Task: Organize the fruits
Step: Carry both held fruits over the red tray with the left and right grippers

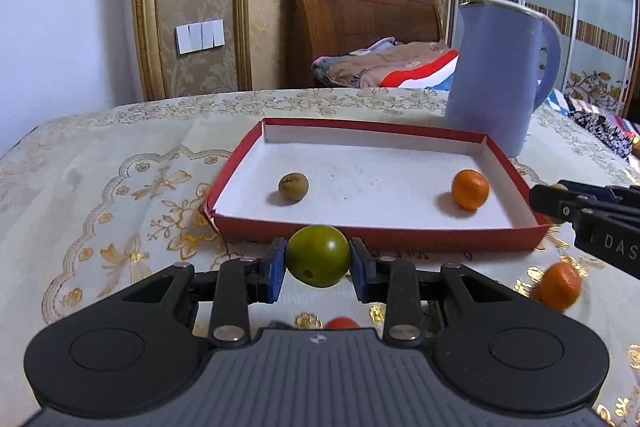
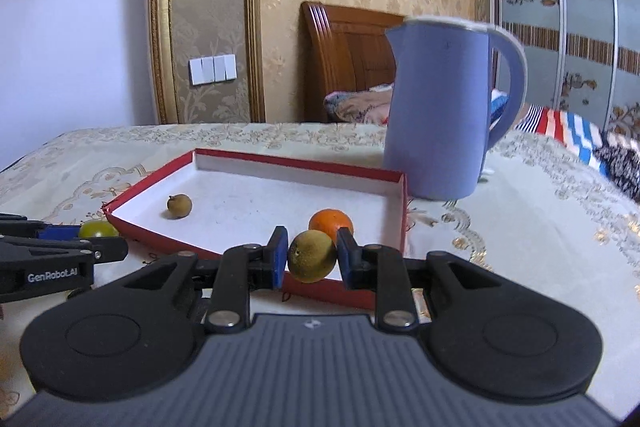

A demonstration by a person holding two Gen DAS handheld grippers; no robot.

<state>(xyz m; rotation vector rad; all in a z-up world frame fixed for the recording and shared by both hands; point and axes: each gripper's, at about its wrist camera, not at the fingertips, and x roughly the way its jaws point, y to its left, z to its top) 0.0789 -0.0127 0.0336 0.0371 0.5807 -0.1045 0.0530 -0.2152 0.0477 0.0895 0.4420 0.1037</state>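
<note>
My left gripper is shut on a green round fruit, held just in front of the near wall of the red tray. My right gripper is shut on a brownish-green round fruit, held over the tray's near right edge. Inside the white-floored tray lie a small brown fruit on the left and an orange mandarin on the right; both show in the right wrist view, brown fruit, mandarin. The right gripper's body shows at the right edge of the left wrist view.
A second mandarin lies on the embroidered tablecloth right of the tray. A red fruit peeks from under my left gripper. A blue jug stands behind the tray's far right corner. A bed and wardrobe lie beyond.
</note>
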